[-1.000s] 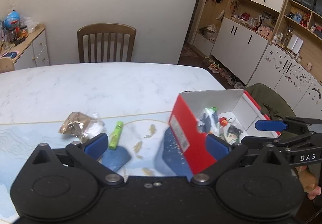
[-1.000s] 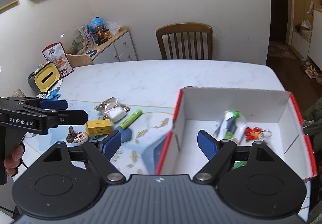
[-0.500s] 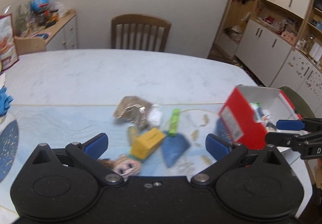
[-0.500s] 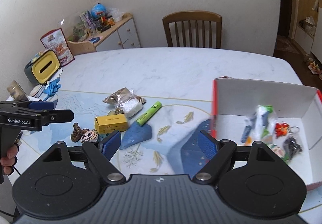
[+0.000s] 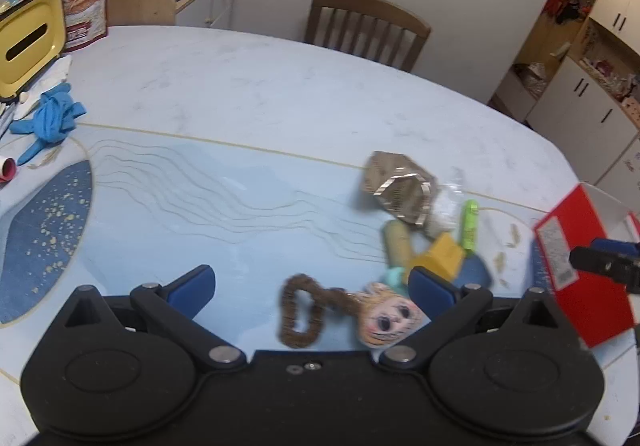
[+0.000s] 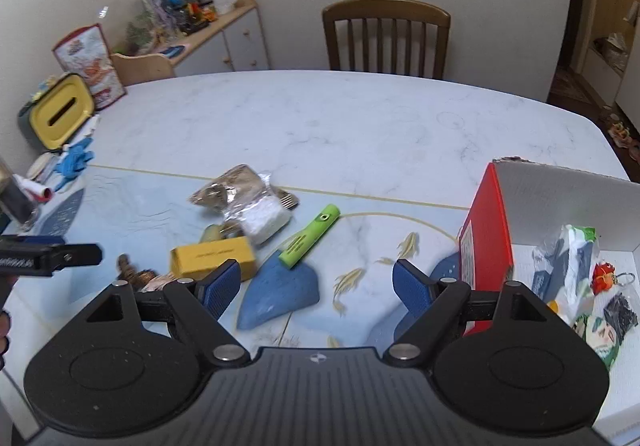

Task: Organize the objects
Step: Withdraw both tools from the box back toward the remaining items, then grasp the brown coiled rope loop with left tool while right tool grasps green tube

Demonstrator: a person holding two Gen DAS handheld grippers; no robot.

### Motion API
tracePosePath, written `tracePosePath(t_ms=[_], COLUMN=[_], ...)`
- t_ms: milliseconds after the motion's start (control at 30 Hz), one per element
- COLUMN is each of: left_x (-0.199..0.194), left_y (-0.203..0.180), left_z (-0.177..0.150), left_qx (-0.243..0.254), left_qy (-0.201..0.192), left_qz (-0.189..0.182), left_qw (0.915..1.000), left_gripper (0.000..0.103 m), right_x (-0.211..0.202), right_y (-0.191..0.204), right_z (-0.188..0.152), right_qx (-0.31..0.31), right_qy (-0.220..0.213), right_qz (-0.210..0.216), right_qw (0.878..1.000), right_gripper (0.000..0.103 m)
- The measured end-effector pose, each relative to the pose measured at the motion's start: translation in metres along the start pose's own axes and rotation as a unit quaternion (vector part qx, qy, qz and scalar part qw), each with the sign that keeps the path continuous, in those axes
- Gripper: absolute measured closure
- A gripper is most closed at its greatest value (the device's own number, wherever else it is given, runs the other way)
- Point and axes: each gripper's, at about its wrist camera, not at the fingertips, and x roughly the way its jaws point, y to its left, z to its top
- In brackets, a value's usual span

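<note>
A red box with a white inside stands at the table's right, holding several small packets and a keychain. Left of it lie a green tube, a yellow block, a crinkled foil packet with a white pouch, and a doll-face charm on a brown loop. My left gripper is open low over the charm, which sits between its fingers. My right gripper is open above the mat between the tube and the box. The left gripper's tip shows at that view's left edge.
A yellow-lidded bin, a blue glove and small clutter sit at the table's far left. A wooden chair stands behind the table. A sideboard with toys lines the wall. A blue patterned mat covers the near table.
Both grippers have swung left, away from the red box toward the loose pile. The left one now hangs over the doll-face charm. Both stay open.
</note>
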Motion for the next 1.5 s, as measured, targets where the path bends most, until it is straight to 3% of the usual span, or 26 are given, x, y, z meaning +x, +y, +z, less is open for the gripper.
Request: tracePosePath(t_ms=[400, 467, 700, 800, 967, 1233, 1400, 1500], left_x=[0.035, 0.043, 0.051, 0.053, 0.053, 0.051, 0.05, 0.048], left_y=[0.008, 0.011, 0.015, 0.012, 0.009, 0.011, 0.013, 0.011], left_z=[-0.011, -0.014, -0.011, -0.01, -0.009, -0.012, -0.011, -0.01], left_qx=[0.041, 0.04, 0.023, 0.028, 0.034, 0.026, 0.015, 0.019], left_qy=[0.028, 0.042, 0.049, 0.046, 0.048, 0.051, 0.052, 0.049], left_qz=[-0.019, -0.022, -0.048, -0.054, -0.068, -0.068, -0.062, -0.058], left_qw=[0.9986, 0.9981, 0.9974, 0.9971, 0.9959, 0.9961, 0.9966, 0.9969], left_gripper=[0.009, 0.017, 0.02, 0.025, 0.044, 0.067, 0.076, 0.081], right_x=[0.072, 0.083, 0.114, 0.124, 0.138, 0.147, 0.147, 0.145], right_y=[0.003, 0.005, 0.014, 0.017, 0.019, 0.023, 0.027, 0.028], right_z=[0.014, 0.016, 0.021, 0.025, 0.026, 0.027, 0.026, 0.024], right_qx=[0.008, 0.003, -0.001, 0.0, -0.007, -0.015, -0.021, -0.025], right_qy=[0.046, 0.053, 0.071, 0.078, 0.09, 0.093, 0.092, 0.089], right_qz=[-0.029, -0.033, -0.035, -0.036, -0.046, -0.052, -0.049, -0.049], right_qw=[0.998, 0.998, 0.997, 0.996, 0.995, 0.994, 0.994, 0.994], right_gripper=[0.02, 0.02, 0.02, 0.028, 0.043, 0.058, 0.07, 0.084])
